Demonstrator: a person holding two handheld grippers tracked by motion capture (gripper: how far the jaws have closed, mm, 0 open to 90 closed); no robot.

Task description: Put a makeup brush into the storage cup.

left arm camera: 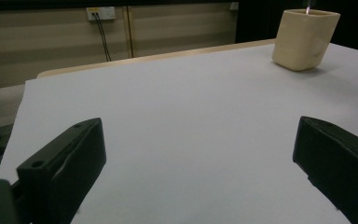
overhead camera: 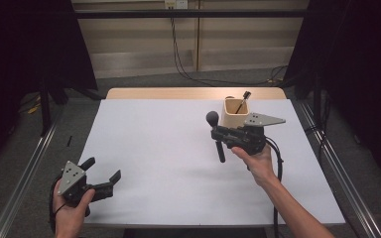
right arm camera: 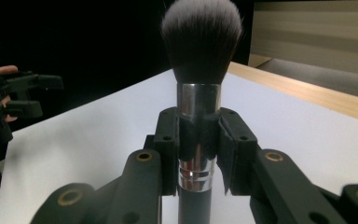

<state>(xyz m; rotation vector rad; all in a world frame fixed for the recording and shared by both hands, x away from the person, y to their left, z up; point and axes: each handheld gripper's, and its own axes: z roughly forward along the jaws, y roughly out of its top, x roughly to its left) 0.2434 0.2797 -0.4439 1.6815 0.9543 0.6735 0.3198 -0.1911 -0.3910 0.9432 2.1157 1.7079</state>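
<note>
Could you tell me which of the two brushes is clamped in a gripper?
The large round-headed makeup brush, in the right gripper; the slimmer brush stands in the cream cup.

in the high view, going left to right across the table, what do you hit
left gripper, black with a grey three-cornered plate, jaws open over the white table → black-handled makeup brush with dark round bristles, upright, clamped by the right gripper → beige square cup with a thin dark-handled tool standing in it

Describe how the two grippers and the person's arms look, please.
Both grippers, left and right, are black with two blocky jaws. Each carries a grey three-cornered plate with small dark holes and trails a black cable. Brass-coloured rings mark the jaw links. The forearms are bare: no sleeves, no gloves.
</note>
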